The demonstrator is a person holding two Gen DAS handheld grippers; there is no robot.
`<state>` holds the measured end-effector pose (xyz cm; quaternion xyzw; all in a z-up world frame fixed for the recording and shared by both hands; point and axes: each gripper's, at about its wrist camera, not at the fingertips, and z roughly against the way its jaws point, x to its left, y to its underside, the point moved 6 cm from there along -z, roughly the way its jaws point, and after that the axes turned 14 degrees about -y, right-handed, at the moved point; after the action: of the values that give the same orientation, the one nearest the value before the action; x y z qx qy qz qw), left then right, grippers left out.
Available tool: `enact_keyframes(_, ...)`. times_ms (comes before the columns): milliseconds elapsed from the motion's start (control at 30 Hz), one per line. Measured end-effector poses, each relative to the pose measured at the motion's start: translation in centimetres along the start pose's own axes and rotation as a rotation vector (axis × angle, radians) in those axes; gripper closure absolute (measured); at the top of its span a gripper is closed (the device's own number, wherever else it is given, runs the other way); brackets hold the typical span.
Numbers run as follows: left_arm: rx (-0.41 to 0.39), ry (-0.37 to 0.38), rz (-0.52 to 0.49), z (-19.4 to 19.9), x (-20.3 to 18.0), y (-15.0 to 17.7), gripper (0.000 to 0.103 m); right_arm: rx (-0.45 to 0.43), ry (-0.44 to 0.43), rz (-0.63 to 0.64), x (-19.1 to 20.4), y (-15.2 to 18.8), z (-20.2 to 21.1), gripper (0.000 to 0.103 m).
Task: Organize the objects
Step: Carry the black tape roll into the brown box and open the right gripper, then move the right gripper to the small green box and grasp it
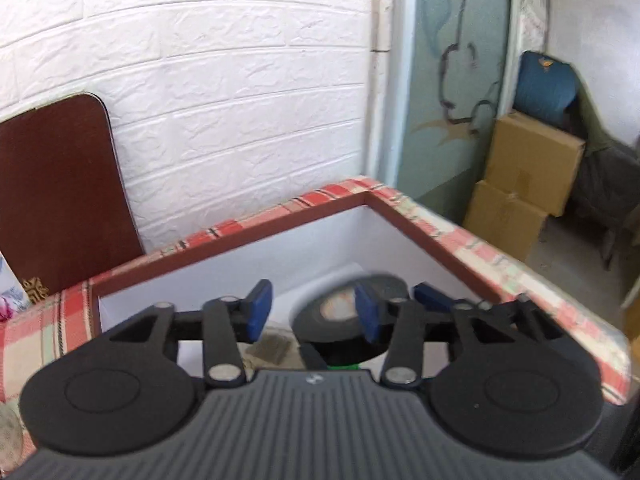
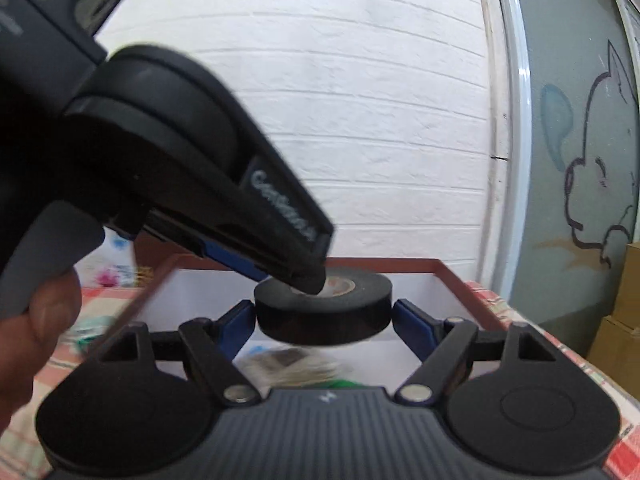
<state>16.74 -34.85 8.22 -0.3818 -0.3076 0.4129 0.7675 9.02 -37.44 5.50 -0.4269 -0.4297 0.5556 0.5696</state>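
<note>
A black tape roll [image 2: 324, 310] hangs over the open white-lined box [image 2: 460, 280]. In the right wrist view my right gripper [image 2: 324, 322] has its blue pads on either side of the roll, with small gaps, so it looks open. My left gripper [image 2: 308, 276] comes in from the upper left and one fingertip reaches into the roll's core. In the left wrist view the left gripper [image 1: 314, 310] stands wide open, its right pad [image 1: 368, 312] at the roll [image 1: 340, 328]. Whether the left gripper carries the roll is unclear.
The box has a brown rim [image 1: 240, 232] and sits on a red plaid cloth [image 1: 520, 276]. Papers and a green item [image 2: 340, 384] lie in the box. A dark board [image 1: 60, 192] leans on the white brick wall. Cardboard boxes [image 1: 528, 176] stand at the right.
</note>
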Motion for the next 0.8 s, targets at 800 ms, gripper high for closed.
enact_keyframes(800,0.064,-0.115,0.025,10.1,6.4,8.4,0.032,0.002,-0.013,-0.218,5.7,5.8,11.5,0.021)
